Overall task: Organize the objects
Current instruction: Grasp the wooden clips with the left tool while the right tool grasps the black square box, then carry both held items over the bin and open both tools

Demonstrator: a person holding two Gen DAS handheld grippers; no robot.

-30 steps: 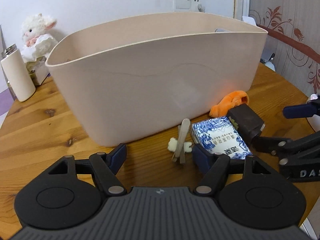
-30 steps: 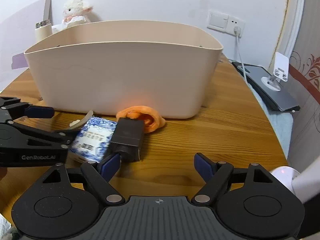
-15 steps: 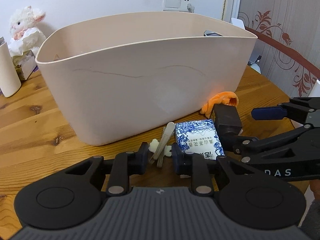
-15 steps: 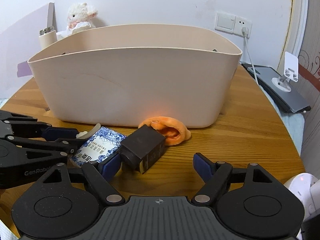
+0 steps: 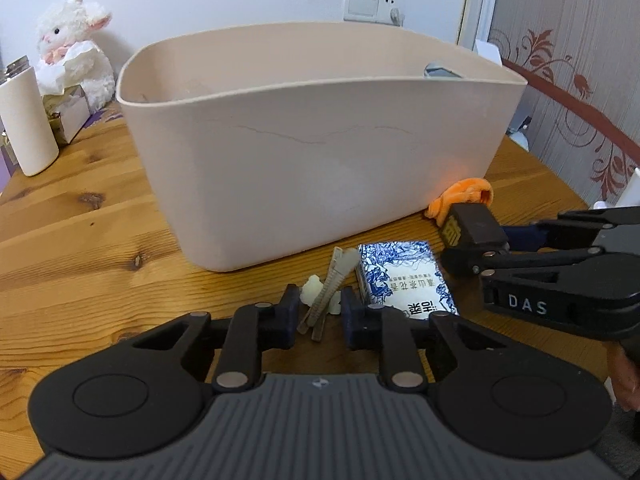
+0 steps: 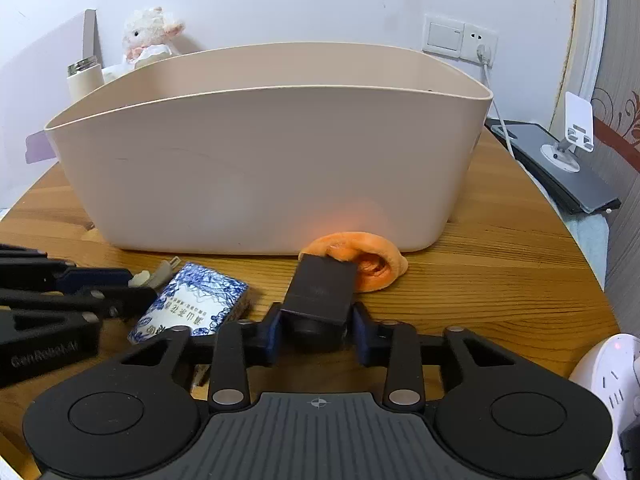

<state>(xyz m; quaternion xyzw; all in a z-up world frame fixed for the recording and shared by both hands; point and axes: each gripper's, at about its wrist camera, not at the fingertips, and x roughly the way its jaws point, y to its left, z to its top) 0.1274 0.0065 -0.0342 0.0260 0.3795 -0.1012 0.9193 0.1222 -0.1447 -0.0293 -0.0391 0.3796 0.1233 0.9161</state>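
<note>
A large beige bin (image 5: 320,152) stands on the wooden table (image 5: 80,248); it also shows in the right wrist view (image 6: 272,168). My left gripper (image 5: 319,314) is shut on a grey-green hair clip (image 5: 332,284) with a small white charm. My right gripper (image 6: 318,330) is shut on a dark box (image 6: 322,290), seen also in the left wrist view (image 5: 472,226). A blue-and-white patterned box (image 5: 404,276) lies between them, seen also in the right wrist view (image 6: 192,304). An orange cloth (image 6: 360,260) lies against the bin's front.
A white bottle (image 5: 26,128), a tissue box and a plush sheep (image 5: 76,52) stand at the back left. A laptop with a phone stand (image 6: 560,160) lies at the right. A white power strip (image 6: 608,376) sits at the near right.
Both grippers closed: the left one onto the hair clip, the right one onto the dark box, which turned to point away from me. Both views rose slightly.
</note>
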